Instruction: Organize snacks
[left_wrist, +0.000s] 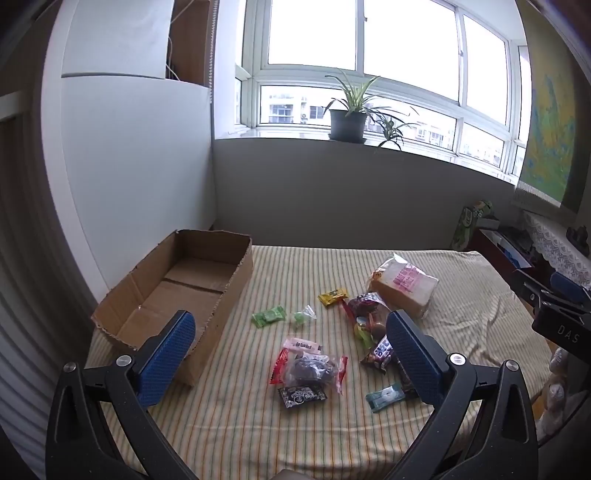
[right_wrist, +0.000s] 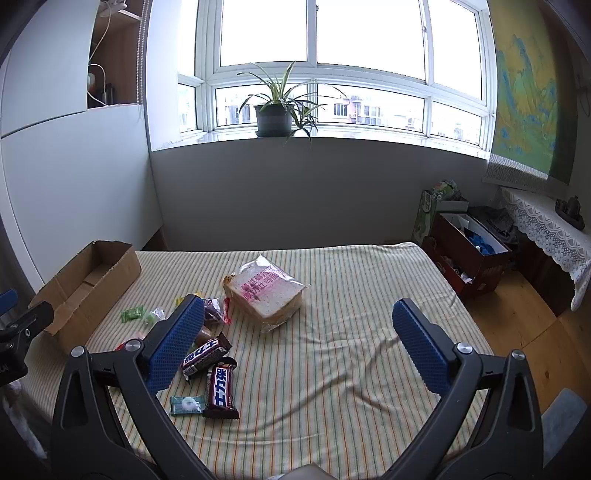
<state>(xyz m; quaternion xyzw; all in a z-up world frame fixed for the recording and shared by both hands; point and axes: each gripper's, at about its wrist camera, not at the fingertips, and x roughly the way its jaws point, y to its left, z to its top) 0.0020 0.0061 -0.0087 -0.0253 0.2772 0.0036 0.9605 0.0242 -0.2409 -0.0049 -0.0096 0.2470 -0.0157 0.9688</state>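
Both our grippers, left (left_wrist: 291, 354) and right (right_wrist: 299, 343), hold jaws apart, empty. One cardboard box (left_wrist: 207, 280) beyond our left jaw; one bread bag (right_wrist: 264, 293) and two chocolate bars (right_wrist: 221, 387) between right jaws.

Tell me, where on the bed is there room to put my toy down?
The striped cloth is bare right of the bread bag, out to the bed's right edge. The cardboard box looks empty too. It is crowded left of the bread, where the candy pile and two chocolate bars lie.
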